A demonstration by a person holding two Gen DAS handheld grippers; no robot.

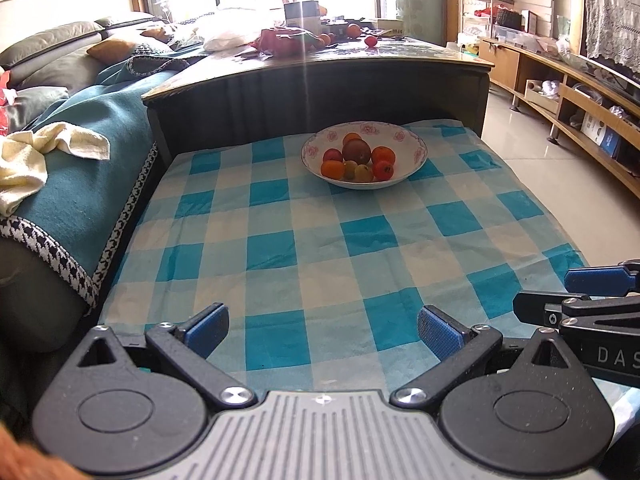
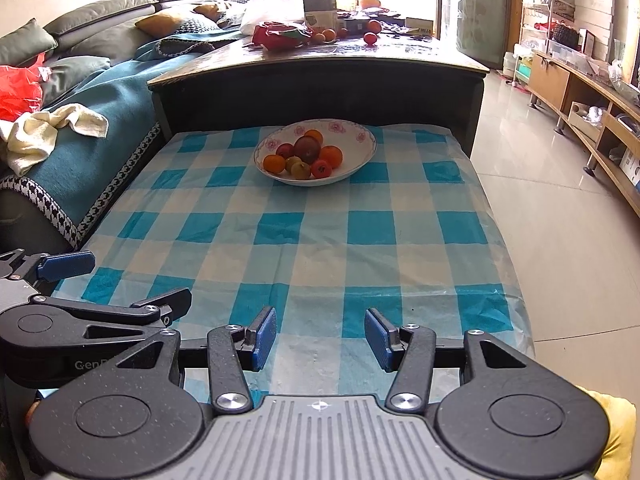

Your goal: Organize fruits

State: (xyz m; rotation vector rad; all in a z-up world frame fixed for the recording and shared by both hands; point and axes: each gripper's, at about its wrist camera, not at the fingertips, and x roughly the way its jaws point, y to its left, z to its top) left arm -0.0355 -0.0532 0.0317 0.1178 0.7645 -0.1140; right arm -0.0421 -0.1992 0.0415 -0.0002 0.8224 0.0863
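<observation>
Blue and white checks on the cloth (image 1: pixel 320 248), and a bowl (image 1: pixel 416 148) full of fruits (image 1: pixel 358 160) sits at its far end.

Both of your grippers are near you, well apart from the bowl, and hold nothing. Your left gripper (image 1: pixel 323 330) has its fingers wide. Your right gripper (image 2: pixel 320 338) has its fingers less wide, with only cloth between them. The fruits are small, round and smooth, so they will likely roll and slip. They look light, and soft ones may bruise, so squeeze gently. Take one fruit at a time, across its round middle. The big dark fruit (image 2: pixel 307 148) sits on top, so it looks like the easiest to reach first. The bowl looks breakable, so do not bump its rim.
</observation>
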